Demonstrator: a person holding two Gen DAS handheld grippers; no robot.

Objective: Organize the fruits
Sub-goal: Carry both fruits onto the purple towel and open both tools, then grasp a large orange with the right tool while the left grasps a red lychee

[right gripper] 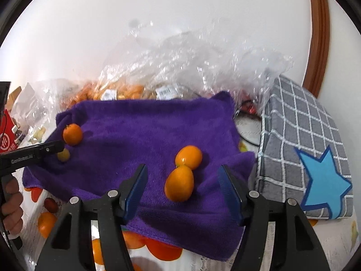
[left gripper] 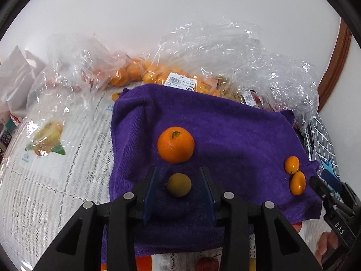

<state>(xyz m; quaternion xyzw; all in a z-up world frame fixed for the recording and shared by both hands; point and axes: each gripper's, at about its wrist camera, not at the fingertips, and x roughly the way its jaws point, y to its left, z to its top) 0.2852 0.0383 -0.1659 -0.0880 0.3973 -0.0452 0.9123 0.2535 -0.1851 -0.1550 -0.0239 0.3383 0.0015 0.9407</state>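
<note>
A purple towel (left gripper: 225, 131) lies spread on the table. On it sit a mandarin (left gripper: 175, 145), a small yellow-brown fruit (left gripper: 179, 184) and two kumquats (left gripper: 292, 164) touching each other. My left gripper (left gripper: 178, 169) is open; the yellow-brown fruit rests on the towel between its blue pads, clear of both. My right gripper (right gripper: 182, 166) is open too, wider, and the nearer kumquat (right gripper: 179, 183) lies untouched on the towel between its fingers, the other kumquat (right gripper: 188, 157) just beyond. In the right wrist view the mandarin (right gripper: 72, 134) is at far left, beside a finger (right gripper: 45, 148) of the left gripper.
Clear plastic bags (left gripper: 225, 52) holding oranges and labelled fruit packs crowd the back against the white wall. A grey checked cloth with a blue star (right gripper: 300, 135) lies right of the towel. A lace tablecloth (left gripper: 56, 180) covers the table; a person's hand (right gripper: 11, 205) grips the left tool.
</note>
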